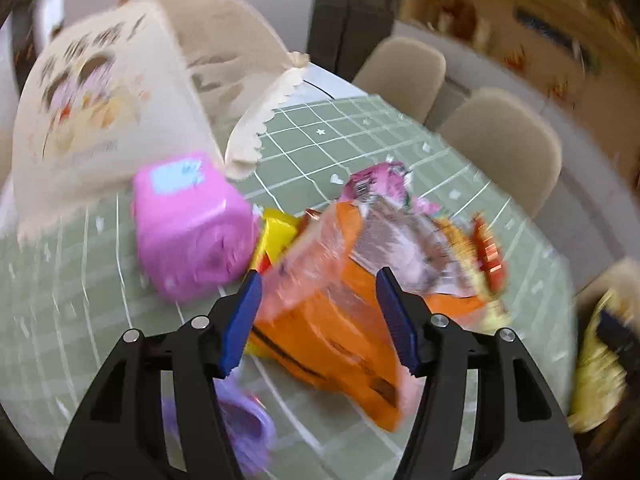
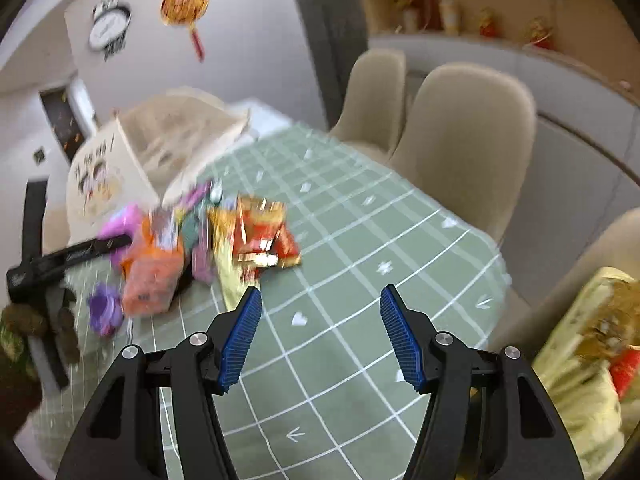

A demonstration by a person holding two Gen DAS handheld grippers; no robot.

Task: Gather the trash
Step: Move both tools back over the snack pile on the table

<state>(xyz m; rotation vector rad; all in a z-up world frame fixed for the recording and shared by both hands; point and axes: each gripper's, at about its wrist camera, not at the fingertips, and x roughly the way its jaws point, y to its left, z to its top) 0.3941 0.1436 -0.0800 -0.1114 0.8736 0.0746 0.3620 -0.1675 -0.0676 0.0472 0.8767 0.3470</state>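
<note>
Both grippers spread: left gripper (image 1: 318, 320) straddles the orange wrapper (image 1: 320, 320) without pinching, right gripper (image 2: 320, 334) empty. Close off-centre and it slips toward the pink pack (image 1: 192, 224).

Left gripper (image 1: 318, 322) fingers apart; right gripper (image 2: 320, 334) fingers apart.

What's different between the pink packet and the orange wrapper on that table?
The pink packet looks plump, blocky and opaque; the orange wrapper looks flatter, crinkled and partly see-through. The pink packet lies beside the paper bag, clear of the left hand-held gripper; the orange wrapper sits between that gripper's open jaws. Both rest on the green checked tablecloth.
</note>
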